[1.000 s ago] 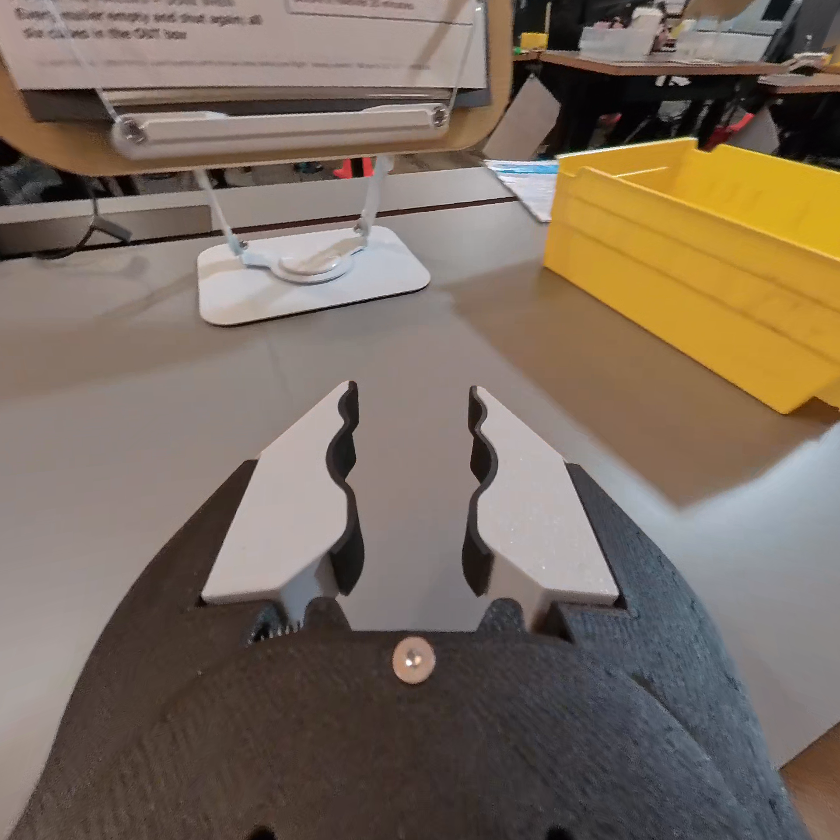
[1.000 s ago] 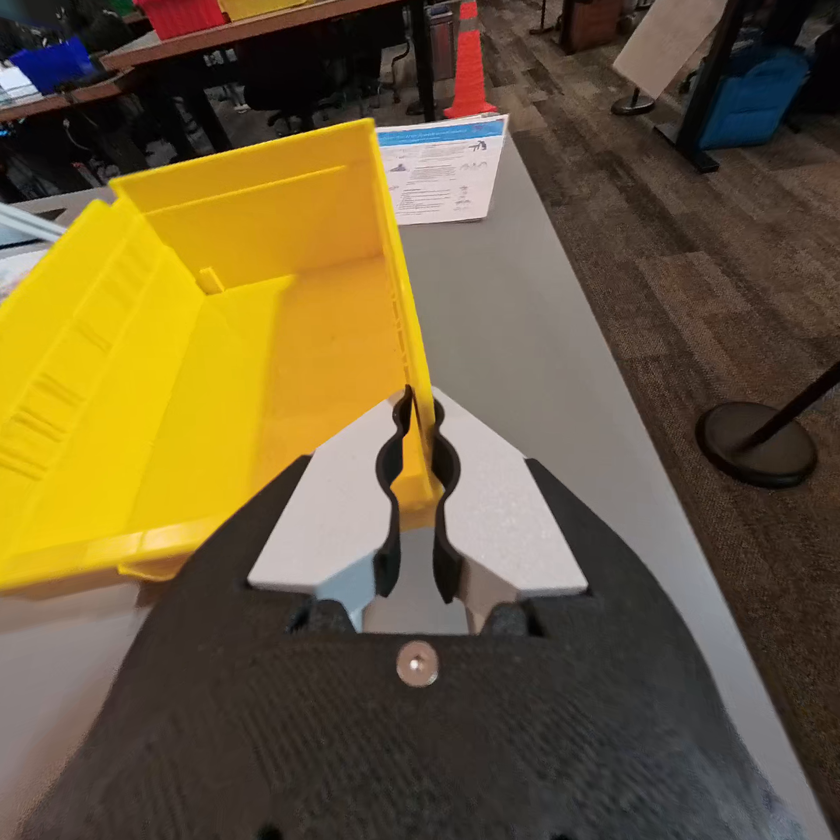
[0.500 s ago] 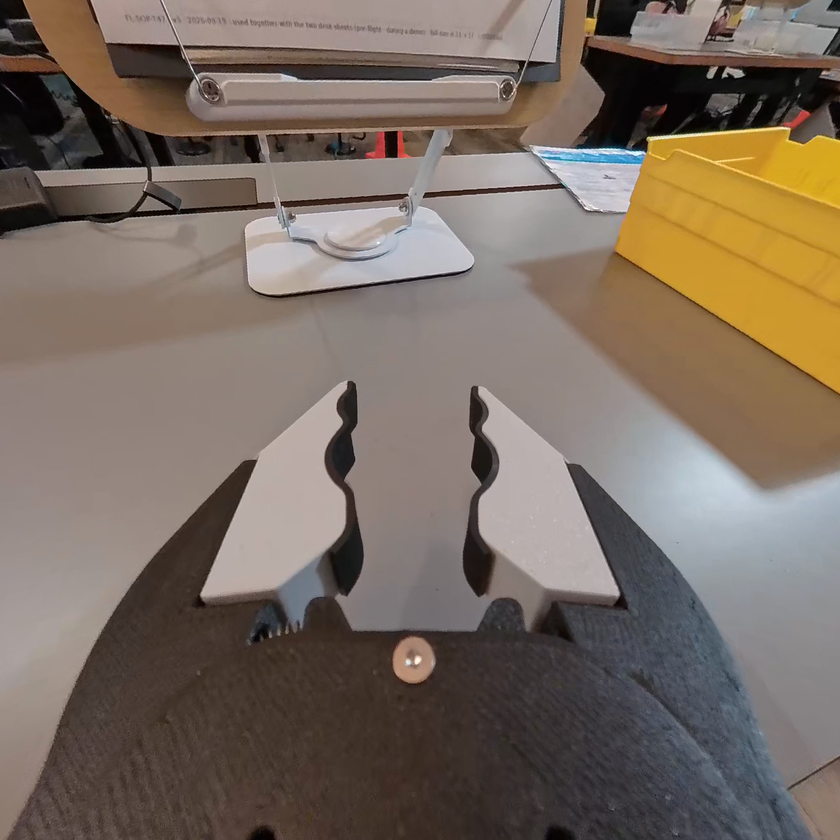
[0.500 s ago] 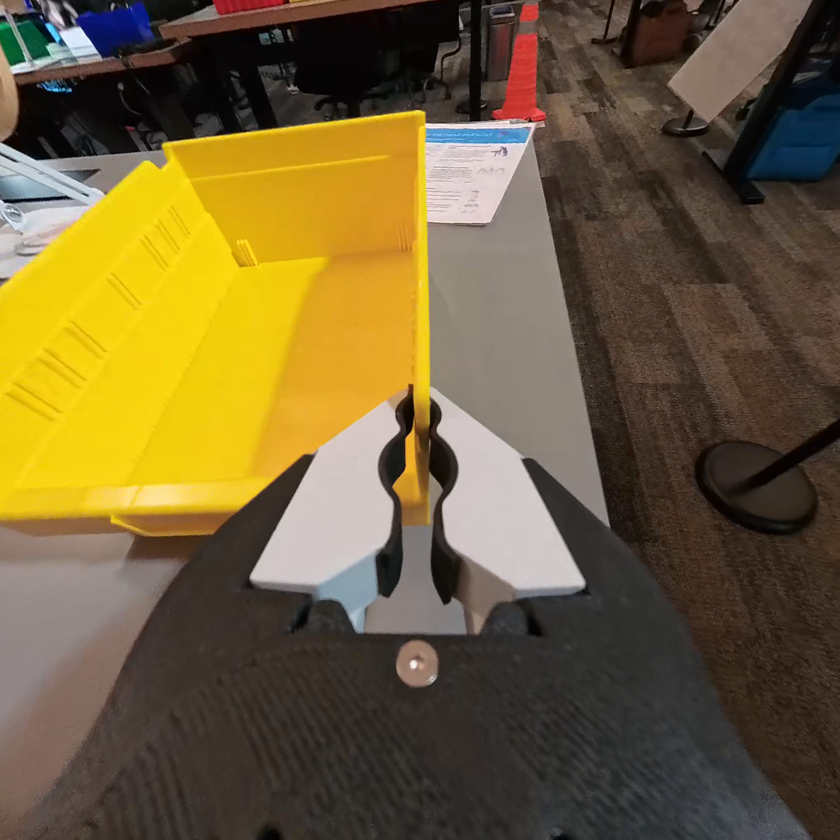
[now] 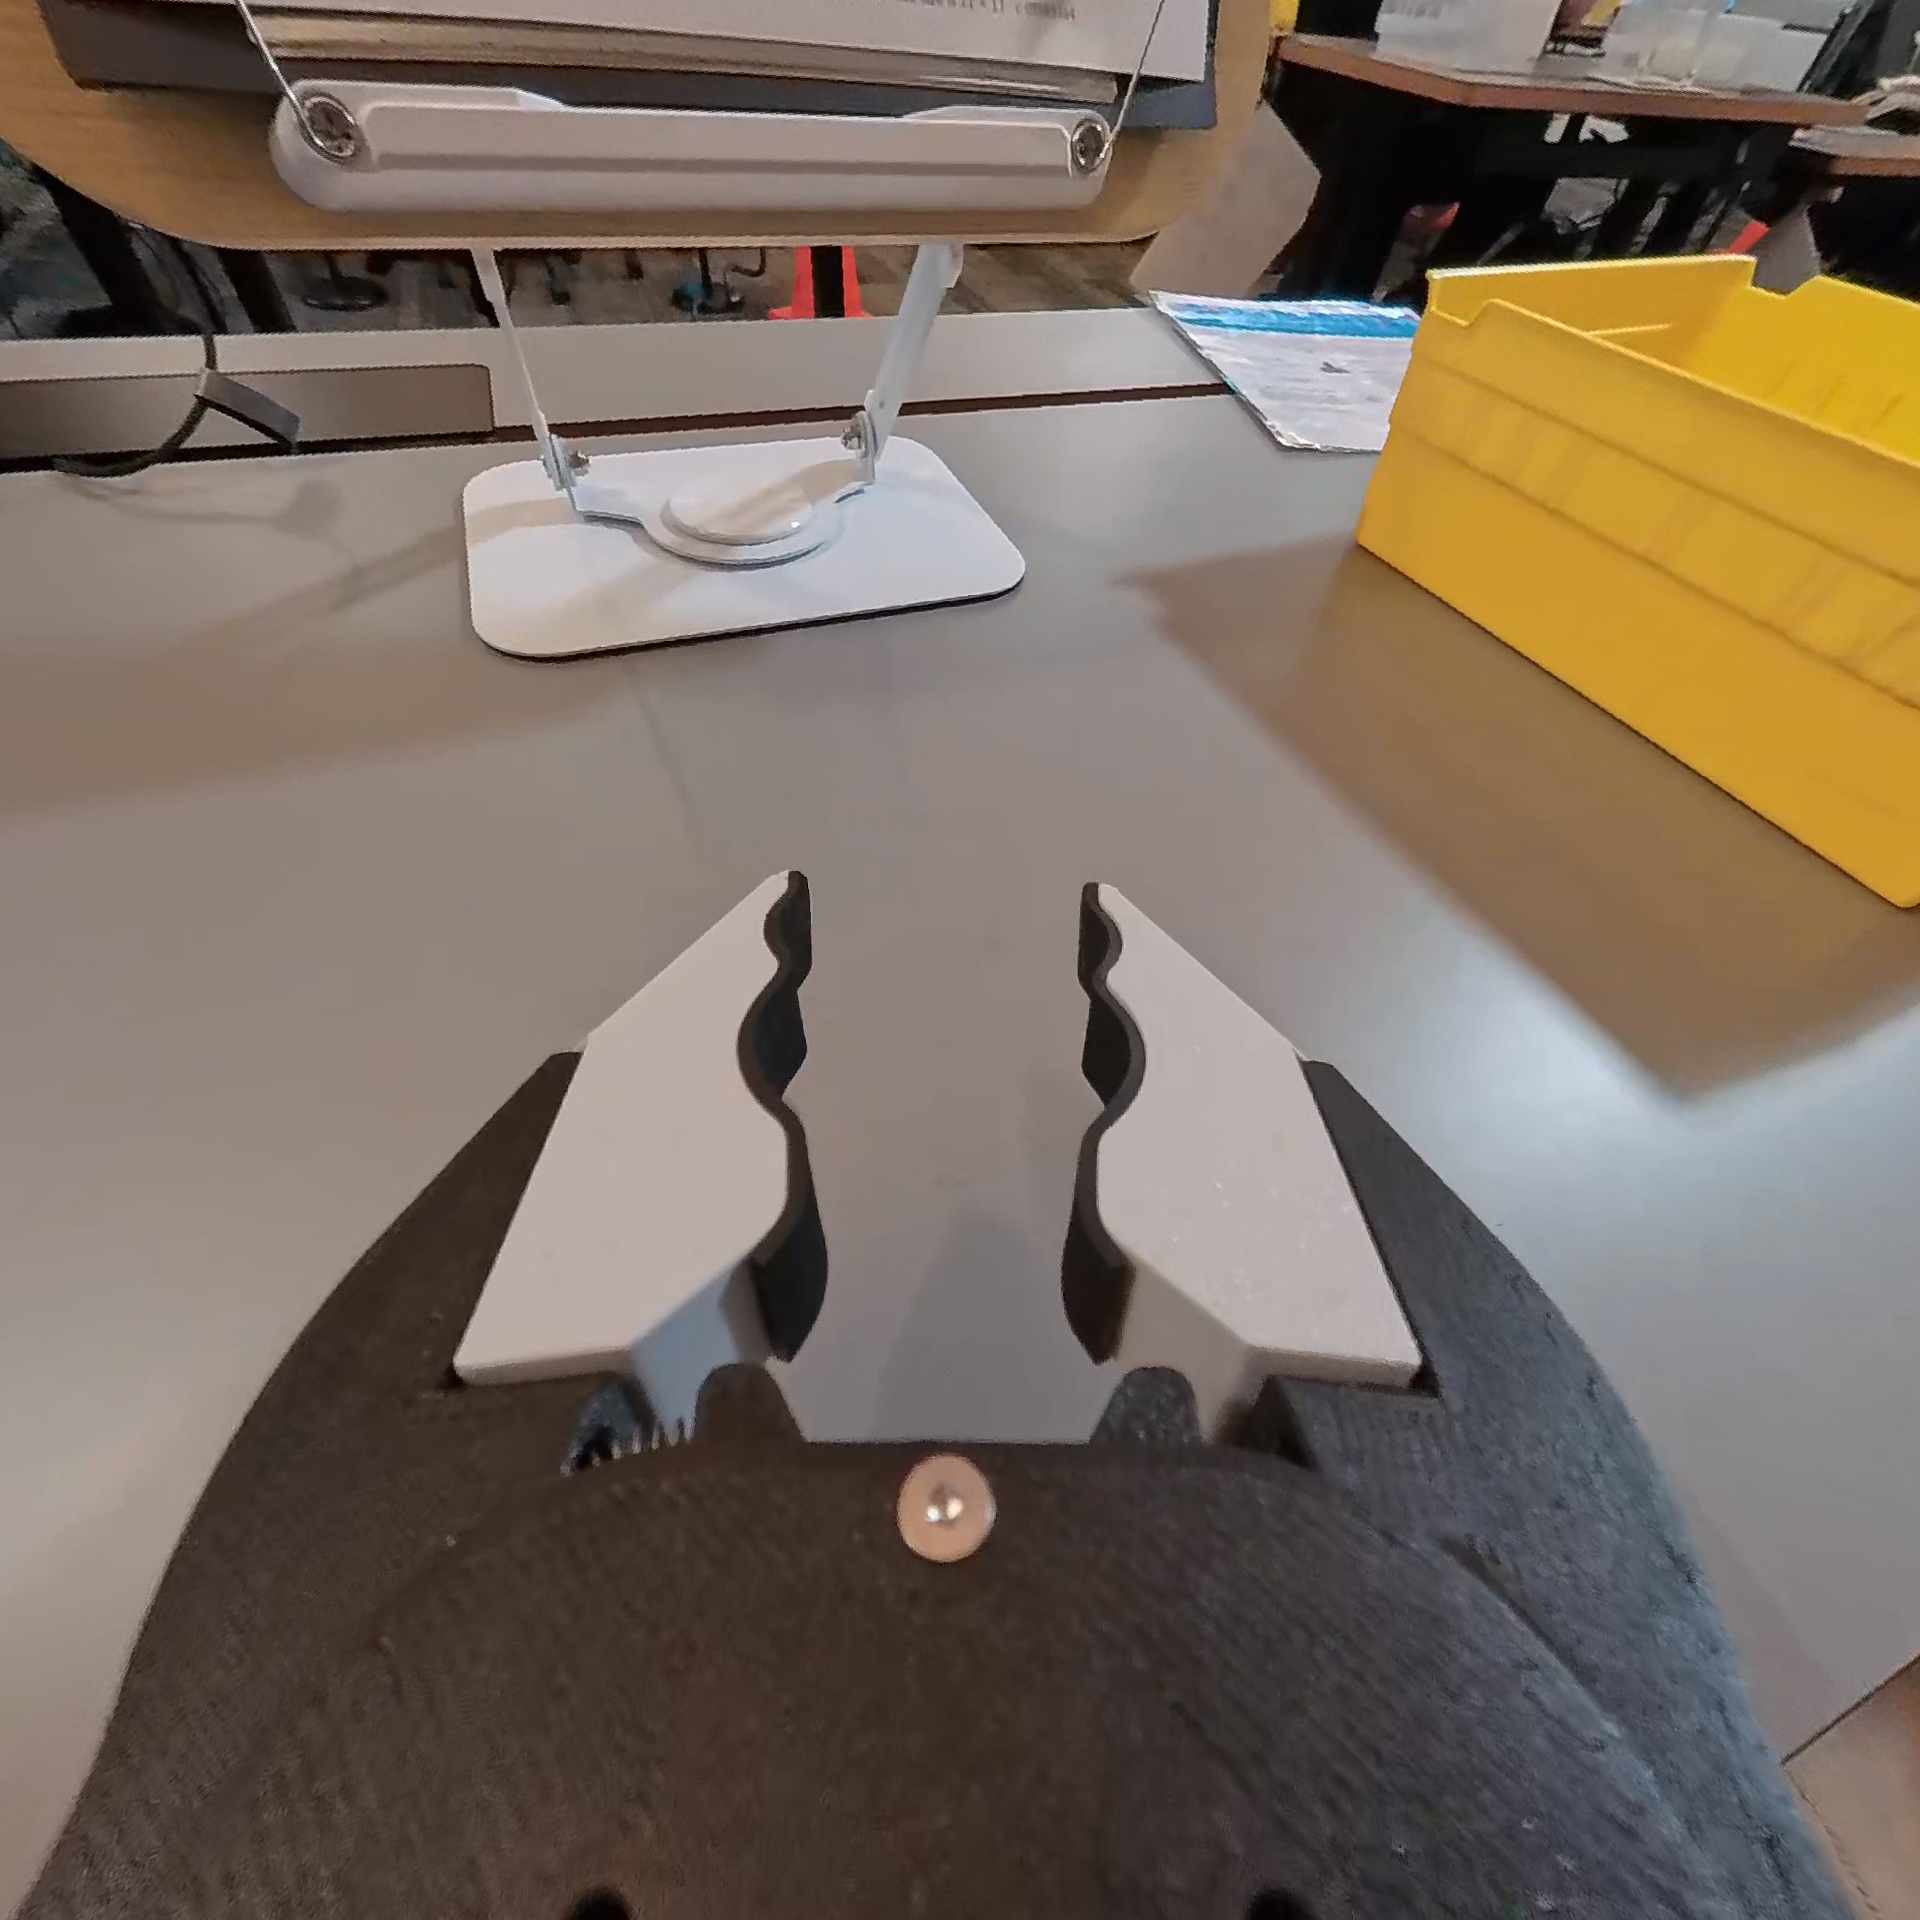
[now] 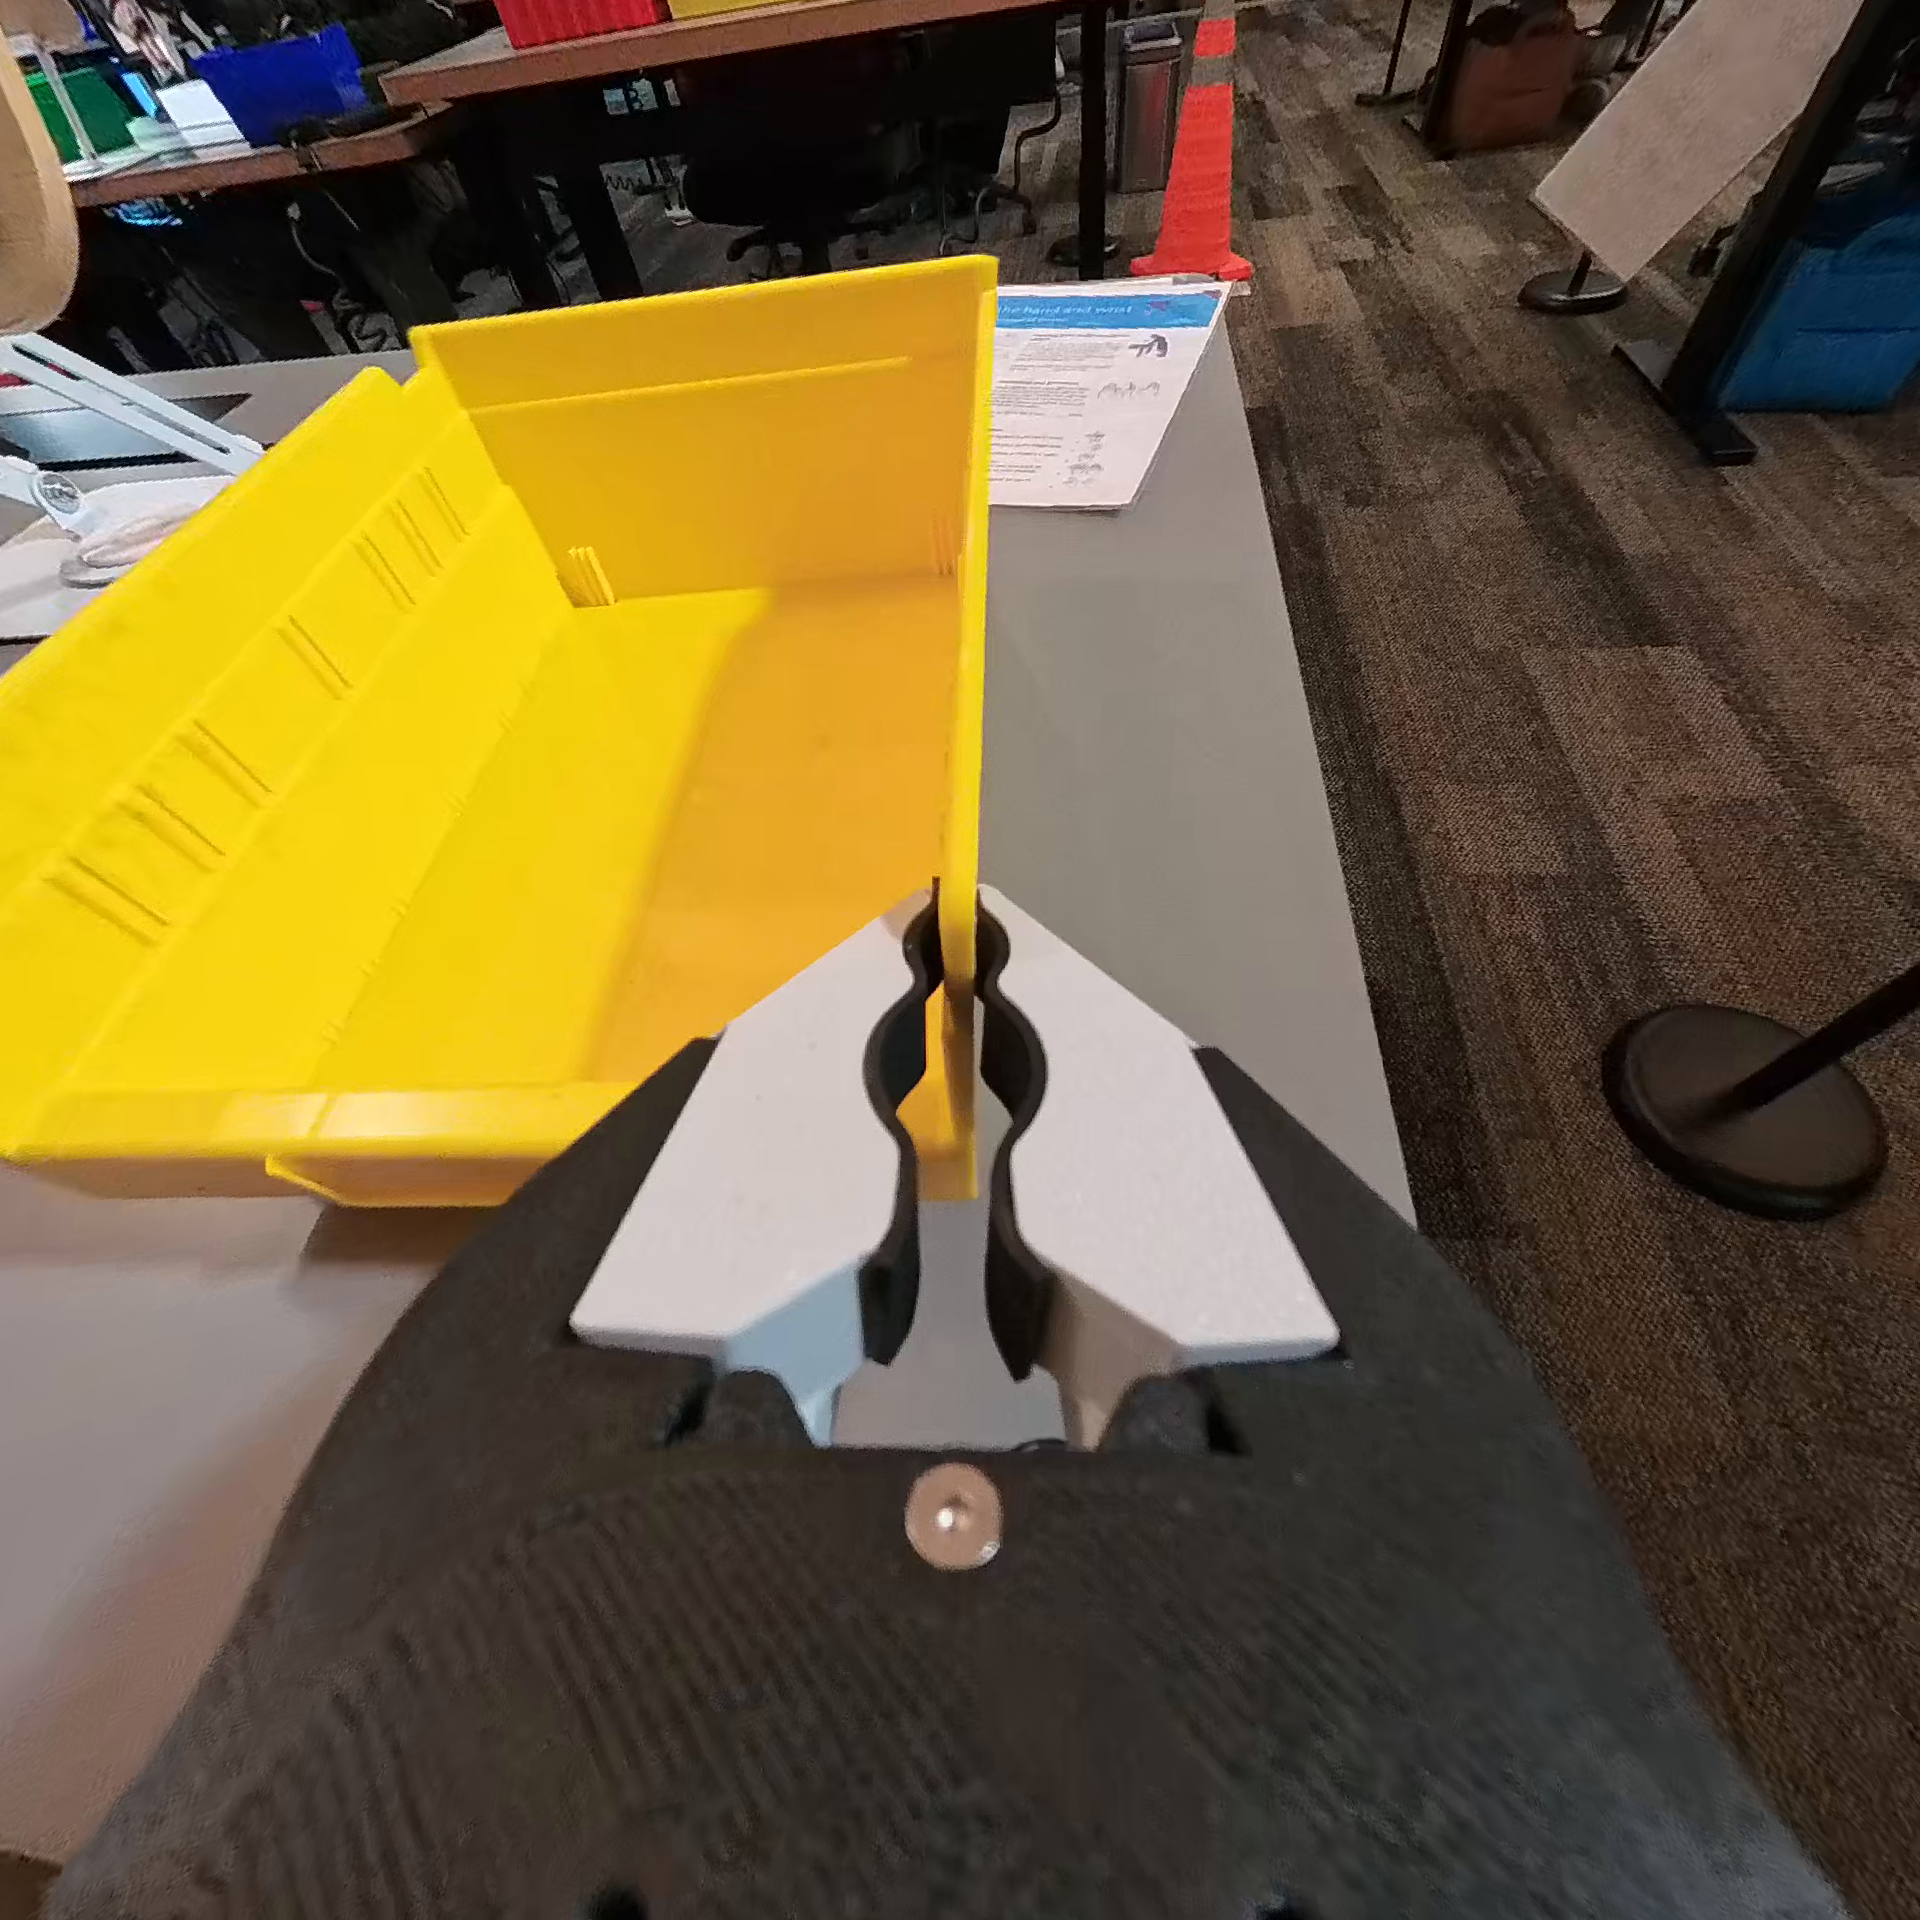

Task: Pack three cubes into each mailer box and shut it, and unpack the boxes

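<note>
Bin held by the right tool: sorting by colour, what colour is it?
Yellow bin; right wrist view shows it best.

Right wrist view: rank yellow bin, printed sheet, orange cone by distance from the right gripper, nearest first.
1. yellow bin: its right wall is clamped in the right gripper.
2. printed sheet: on the table beyond the bin.
3. orange cone: on the floor, past the table.

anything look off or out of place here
The yellow bin is empty, and no cubes or mailer boxes show in either view. The right gripper is clamped on the bin's right side wall near its front corner. The bin looks intact and nothing is spilled. The left gripper hangs open over bare table.
</note>
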### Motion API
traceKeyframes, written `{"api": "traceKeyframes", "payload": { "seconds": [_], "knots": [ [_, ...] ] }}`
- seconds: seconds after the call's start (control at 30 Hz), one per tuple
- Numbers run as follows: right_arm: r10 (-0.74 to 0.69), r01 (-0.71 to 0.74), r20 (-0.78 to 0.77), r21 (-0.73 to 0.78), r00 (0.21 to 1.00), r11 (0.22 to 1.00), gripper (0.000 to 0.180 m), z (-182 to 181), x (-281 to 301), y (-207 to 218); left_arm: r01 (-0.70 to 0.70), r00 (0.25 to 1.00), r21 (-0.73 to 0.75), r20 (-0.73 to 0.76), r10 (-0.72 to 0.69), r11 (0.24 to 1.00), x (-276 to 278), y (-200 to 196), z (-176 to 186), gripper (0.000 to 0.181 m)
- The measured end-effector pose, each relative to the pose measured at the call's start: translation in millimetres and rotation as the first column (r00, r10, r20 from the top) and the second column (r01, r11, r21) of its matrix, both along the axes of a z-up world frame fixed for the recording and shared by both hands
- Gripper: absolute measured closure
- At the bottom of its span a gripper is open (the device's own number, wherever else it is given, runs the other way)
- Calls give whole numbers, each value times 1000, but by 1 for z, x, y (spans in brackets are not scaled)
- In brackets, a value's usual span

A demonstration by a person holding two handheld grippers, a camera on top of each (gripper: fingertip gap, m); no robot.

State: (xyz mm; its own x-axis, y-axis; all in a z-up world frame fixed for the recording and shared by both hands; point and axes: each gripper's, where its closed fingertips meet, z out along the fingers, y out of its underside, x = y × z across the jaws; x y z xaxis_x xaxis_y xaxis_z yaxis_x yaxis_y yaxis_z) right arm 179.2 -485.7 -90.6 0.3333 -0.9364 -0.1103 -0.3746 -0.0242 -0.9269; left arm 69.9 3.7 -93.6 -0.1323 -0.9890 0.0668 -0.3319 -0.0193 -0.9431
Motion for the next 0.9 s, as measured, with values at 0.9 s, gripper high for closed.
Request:
{"api": "traceKeyframes", "payload": {
  "seconds": [0.9],
  "knots": [
    [-105, 105, 3, 19, 995, 994, 177, 1, -7, -24, 78, 997, -48, -17, -79, 996, 7, -19, -2, 131]
  ]
}}
